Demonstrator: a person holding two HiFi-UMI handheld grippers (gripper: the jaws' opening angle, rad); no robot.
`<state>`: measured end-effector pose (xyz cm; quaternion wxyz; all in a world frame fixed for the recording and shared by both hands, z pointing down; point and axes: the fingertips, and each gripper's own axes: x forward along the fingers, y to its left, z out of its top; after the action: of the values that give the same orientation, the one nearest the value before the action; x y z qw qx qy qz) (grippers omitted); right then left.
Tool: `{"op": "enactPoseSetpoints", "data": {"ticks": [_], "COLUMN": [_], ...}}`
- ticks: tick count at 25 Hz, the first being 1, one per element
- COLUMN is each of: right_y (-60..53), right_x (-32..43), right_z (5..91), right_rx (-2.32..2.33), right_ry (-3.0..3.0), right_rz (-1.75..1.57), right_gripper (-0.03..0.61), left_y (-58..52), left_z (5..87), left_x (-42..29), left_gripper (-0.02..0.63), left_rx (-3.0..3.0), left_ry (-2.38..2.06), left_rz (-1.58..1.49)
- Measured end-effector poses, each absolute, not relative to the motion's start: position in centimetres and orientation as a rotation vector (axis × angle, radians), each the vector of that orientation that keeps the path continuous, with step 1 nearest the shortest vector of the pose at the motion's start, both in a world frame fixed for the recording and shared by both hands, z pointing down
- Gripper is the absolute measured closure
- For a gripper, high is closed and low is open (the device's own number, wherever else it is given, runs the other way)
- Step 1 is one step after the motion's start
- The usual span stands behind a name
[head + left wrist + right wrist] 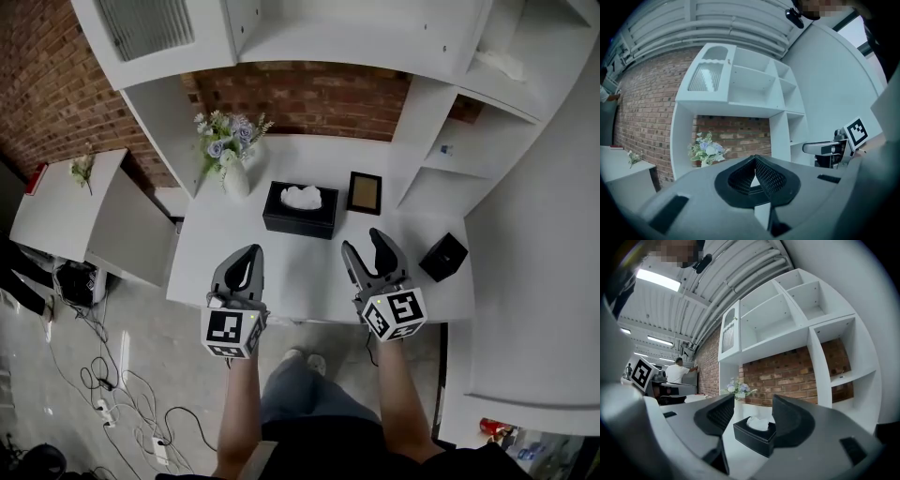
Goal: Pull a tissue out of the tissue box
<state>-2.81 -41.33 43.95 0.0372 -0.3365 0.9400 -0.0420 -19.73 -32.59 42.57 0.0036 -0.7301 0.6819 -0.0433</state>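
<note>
The left gripper point(755, 160) is holding its jaws together, tip against tip, and nothing is sitting between them. The right gripper point(364, 246) is holding its jaws well apart and is gripping nothing. In the right gripper view the tissue box point(757, 436) is showing in the gap between them, farther back and untouched.

Both forearms are reaching forward from the person's body. The two grippers are hovering side by side over the near part of the white table point(291, 264), pointing toward the brick wall point(300, 98).

The one black tissue box is standing near the back of the table, with one white tissue point(301, 197) sticking up from its opening. One vase of flowers point(232, 159) is standing to its left, and one picture frame point(365, 193) just beside it on the right. One small black box point(443, 256) is lying well apart at the table's right edge.
</note>
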Motion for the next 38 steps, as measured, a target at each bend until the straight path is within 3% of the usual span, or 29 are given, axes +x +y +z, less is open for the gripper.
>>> {"op": "enactPoseSetpoints", "data": {"ticks": [16, 28, 38], "right_y": [-49.6, -56.2, -58.2], "right_x": [-10.0, -17.6, -17.6], "right_z": [46.4, 56.3, 62.2], "right_rx": [-0.906, -0.426, -0.296], "right_ry": [3.282, 3.952, 4.197], "right_rz": [0.006, 0.231, 0.058], "right_gripper": [0.347, 0.347, 0.380], "left_y": [-38.9, -41.4, -42.2], "left_z": [44.5, 48.1, 49.1], "left_x": [-21.8, -24.4, -24.7], "left_gripper": [0.604, 0.604, 0.604], "left_rx": [-2.400, -2.444, -2.456], "left_ry": [2.121, 2.166, 2.196], "left_rz": [-0.108, -0.156, -0.145]}}
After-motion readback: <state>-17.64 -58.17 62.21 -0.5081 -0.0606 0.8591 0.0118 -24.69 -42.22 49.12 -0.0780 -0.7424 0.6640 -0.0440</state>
